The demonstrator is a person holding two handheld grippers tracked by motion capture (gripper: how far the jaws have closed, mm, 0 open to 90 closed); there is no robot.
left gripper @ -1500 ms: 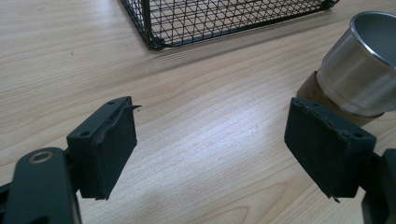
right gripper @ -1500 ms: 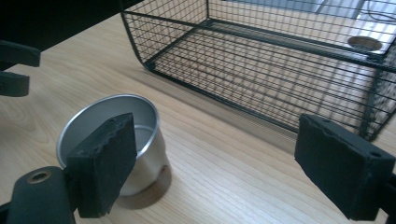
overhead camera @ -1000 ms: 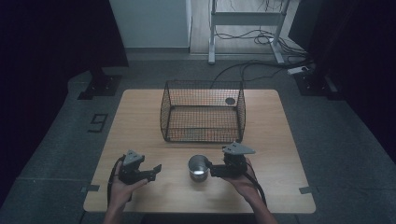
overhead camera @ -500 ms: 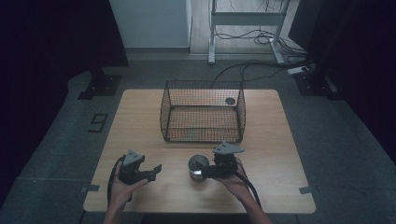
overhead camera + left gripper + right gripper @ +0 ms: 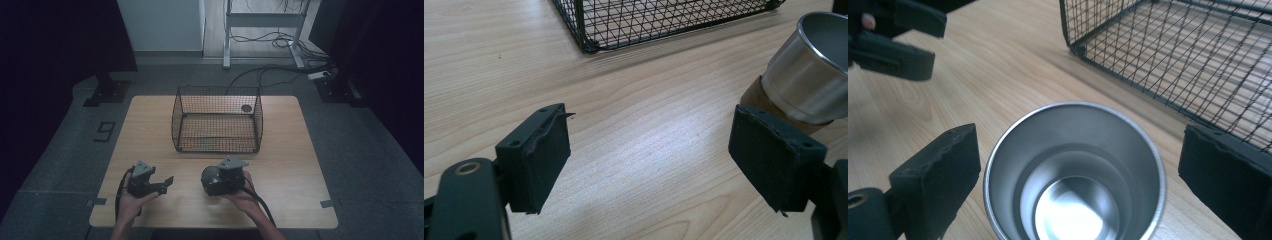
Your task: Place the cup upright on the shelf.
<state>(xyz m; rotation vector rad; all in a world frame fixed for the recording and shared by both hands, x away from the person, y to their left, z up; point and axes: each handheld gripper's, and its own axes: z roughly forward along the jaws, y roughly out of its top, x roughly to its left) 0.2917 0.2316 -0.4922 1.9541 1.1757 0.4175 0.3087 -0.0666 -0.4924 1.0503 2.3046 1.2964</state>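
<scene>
A steel cup (image 5: 207,176) with a brown lower part stands on the wooden table (image 5: 295,165), near the front edge. My right gripper (image 5: 210,181) reaches over it from the right. In the right gripper view the cup (image 5: 1075,165) sits between the two black pads (image 5: 943,175); the jaws have just been opening, and a gap shows beside the rim on the right. My left gripper (image 5: 167,182) is to the cup's left, open and empty. In the left gripper view the left gripper (image 5: 649,160) frames bare wood, with the cup (image 5: 809,75) beyond its right pad.
A black wire basket (image 5: 218,145) stands mid-table behind the cup, seemingly with a small dark disc on its back right wall. The basket (image 5: 1173,60) has its near corner close to the cup. Cables trail from both grippers toward the person.
My right gripper has slid left, so its body now overlaps the cup. The cup and the left gripper have kept their places.
</scene>
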